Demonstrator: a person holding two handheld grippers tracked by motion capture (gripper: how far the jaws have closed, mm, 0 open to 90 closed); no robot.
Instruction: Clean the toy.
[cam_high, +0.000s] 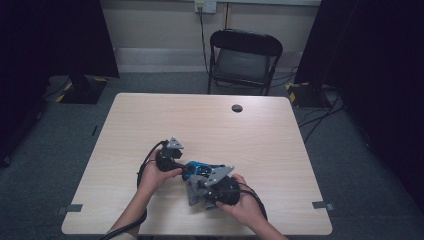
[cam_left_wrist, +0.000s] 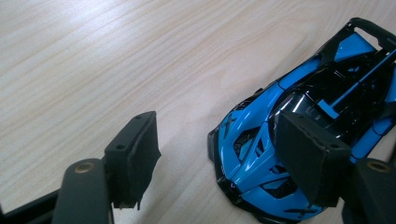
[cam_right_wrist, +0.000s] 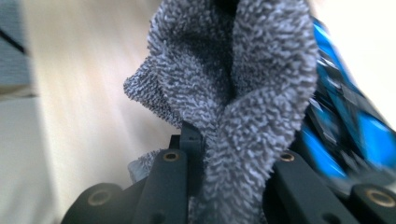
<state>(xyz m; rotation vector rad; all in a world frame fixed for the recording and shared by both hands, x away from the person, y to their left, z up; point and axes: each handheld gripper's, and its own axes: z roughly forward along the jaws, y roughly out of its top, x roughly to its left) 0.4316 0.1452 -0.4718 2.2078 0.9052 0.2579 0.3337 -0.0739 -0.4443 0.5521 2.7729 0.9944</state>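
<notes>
Near the table's (cam_high: 150, 115) 6 o'clock edge, the blue toy car (cam_left_wrist: 299, 135) lies on the wood between both hands. The left gripper (cam_left_wrist: 224, 154) holds its 2 jaws spread, 1 over the car's nose, the other above bare wood. The right gripper (cam_right_wrist: 224, 154), at the car's 4 o'clock, pinches a grey cloth (cam_right_wrist: 238, 84) against the car.

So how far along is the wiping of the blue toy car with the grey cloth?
Done: the right tongs are shut on the grey cloth, brought up against the blue toy car. In hand: the left tongs are open around the car's nose, one jaw over its hood, not yet clamped. Left: steadying the car and wiping it; how much is already wiped cannot be told.
</notes>
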